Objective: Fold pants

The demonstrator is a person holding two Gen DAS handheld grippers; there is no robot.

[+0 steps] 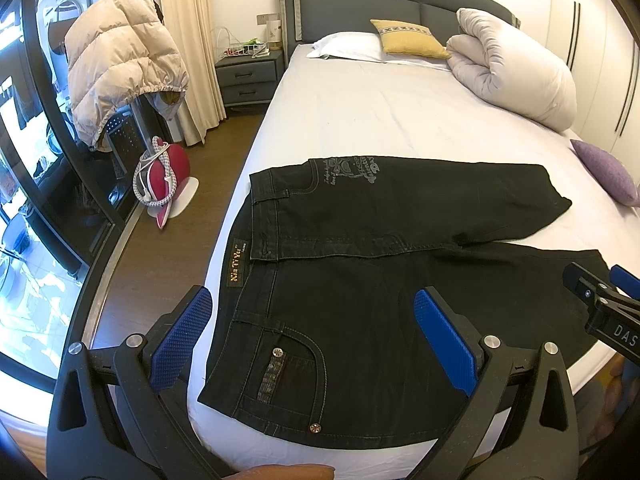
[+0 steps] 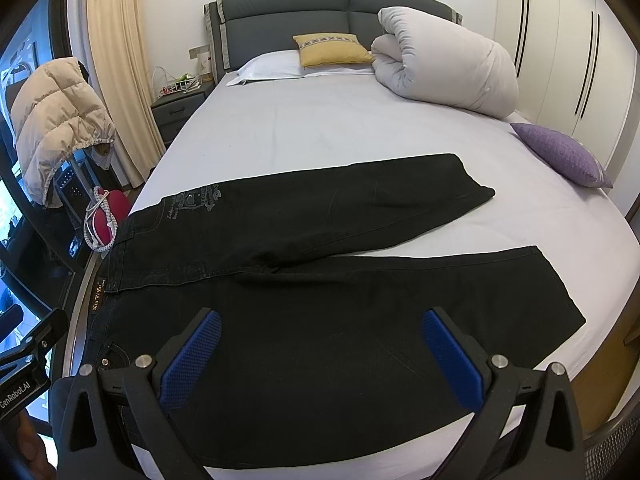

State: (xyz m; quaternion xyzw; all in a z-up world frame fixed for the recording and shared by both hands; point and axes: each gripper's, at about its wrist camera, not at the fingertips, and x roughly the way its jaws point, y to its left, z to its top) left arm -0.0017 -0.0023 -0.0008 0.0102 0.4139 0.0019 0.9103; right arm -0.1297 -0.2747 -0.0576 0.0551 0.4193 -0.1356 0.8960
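I have both tools hovering over the near edge of the bed, and neither is touching cloth. The left gripper (image 1: 316, 332), black-framed with blue ribbed pads, has its fingers spread wide above the waistband end of the black denim pants (image 1: 360, 280); nothing sits between the pads. The right gripper (image 2: 320, 352), the same build, is likewise spread apart and empty, hanging over the near leg toward its lower half. The pants lie flat on the pale lilac bedsheet (image 2: 304, 132), waist toward the left edge of the mattress, legs running to the right and splayed in a narrow V — the far leg (image 2: 360, 200) angles up the bed, the near leg (image 2: 400, 300) runs along the front edge. The yellow-lettered brown waistband patch (image 1: 235, 262) faces up, and a grey printed graphic (image 1: 352, 170) shows near the far hip. Well apart from the pants, a rolled white duvet (image 2: 444, 68) and a mustard-yellow cushion (image 2: 332, 50) sit by the dark grey padded headboard (image 2: 288, 12), and a purple cushion (image 2: 564, 154) rests at the right side — none of them touches the denim.
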